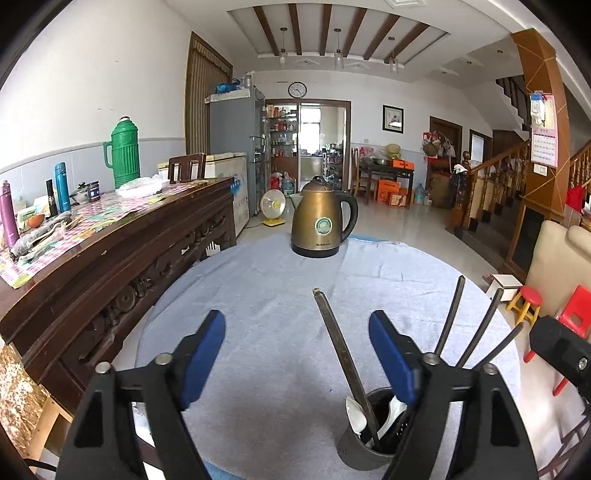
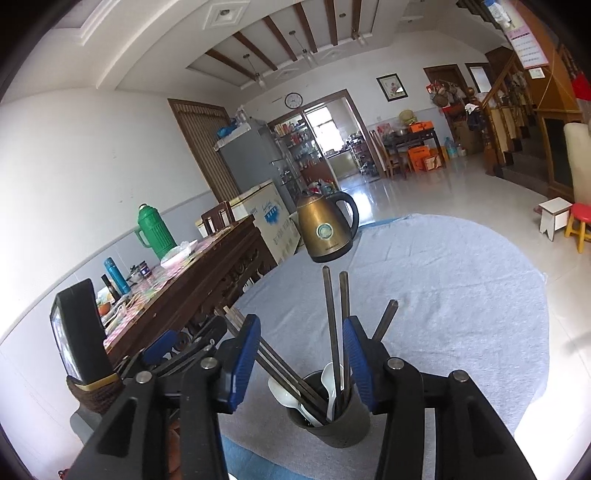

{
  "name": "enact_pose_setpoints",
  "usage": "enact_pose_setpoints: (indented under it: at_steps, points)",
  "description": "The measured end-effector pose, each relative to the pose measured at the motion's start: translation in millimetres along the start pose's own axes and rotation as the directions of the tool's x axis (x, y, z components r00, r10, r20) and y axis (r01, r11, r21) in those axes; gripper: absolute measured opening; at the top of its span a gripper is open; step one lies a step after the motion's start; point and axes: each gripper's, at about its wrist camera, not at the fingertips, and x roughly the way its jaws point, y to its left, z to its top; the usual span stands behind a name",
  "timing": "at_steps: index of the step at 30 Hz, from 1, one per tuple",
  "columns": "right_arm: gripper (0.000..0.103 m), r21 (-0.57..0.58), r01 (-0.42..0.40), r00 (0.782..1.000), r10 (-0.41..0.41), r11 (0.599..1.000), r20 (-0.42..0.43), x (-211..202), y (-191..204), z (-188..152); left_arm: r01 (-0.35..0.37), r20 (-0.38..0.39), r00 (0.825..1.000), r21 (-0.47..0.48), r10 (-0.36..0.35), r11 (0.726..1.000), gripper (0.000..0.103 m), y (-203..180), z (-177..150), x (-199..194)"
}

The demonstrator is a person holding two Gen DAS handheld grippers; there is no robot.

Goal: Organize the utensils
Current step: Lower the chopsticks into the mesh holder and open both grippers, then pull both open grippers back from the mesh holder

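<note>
Right wrist view, utensil holder between parted, empty jaws (chopsticks upright), left jaws wide, empty.

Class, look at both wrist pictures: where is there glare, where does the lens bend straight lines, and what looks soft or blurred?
Left wrist view: daylight flares in the far doorway; wall edges bow outward; the kettle is sharp, the cup softer. Right wrist view: floor glares white, the cloth washes out at right; ceiling beams curve; corners go black.

White walls with a grey lower band, glossy pale floor, carved dark wooden sideboard, wall clock, beamed ceiling, wooden staircase, bright doorway to what may be a kitchen.
</note>
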Motion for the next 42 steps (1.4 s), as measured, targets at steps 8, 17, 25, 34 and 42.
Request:
enact_pose_setpoints:
  at_steps: [8,17,25,34,42]
  points:
    - [0.058,-0.001,0.031,0.999,-0.031,1.0,-0.018,-6,3,0,-0.042,-0.022,0.999,0.055,0.044,0.998,0.092,-4,1,-14]
    - [0.063,-0.018,0.089,0.996,-0.09,0.996,-0.029,-20,6,-2,-0.065,-0.02,0.998,0.056,0.066,0.996,0.096,3,4,-37]
    - [0.068,-0.041,0.14,0.989,-0.142,0.989,-0.046,-34,12,-7,-0.092,-0.014,0.996,0.062,0.093,0.994,0.099,9,7,-62]
    - [0.069,-0.066,0.191,0.98,-0.194,0.979,-0.043,-59,16,-19,-0.142,-0.006,0.99,0.112,0.143,0.984,0.099,16,9,-96]
    - [0.074,-0.099,0.219,0.975,-0.221,0.971,-0.01,-89,31,-25,-0.138,0.018,0.99,0.139,0.137,0.981,0.099,29,16,-129]
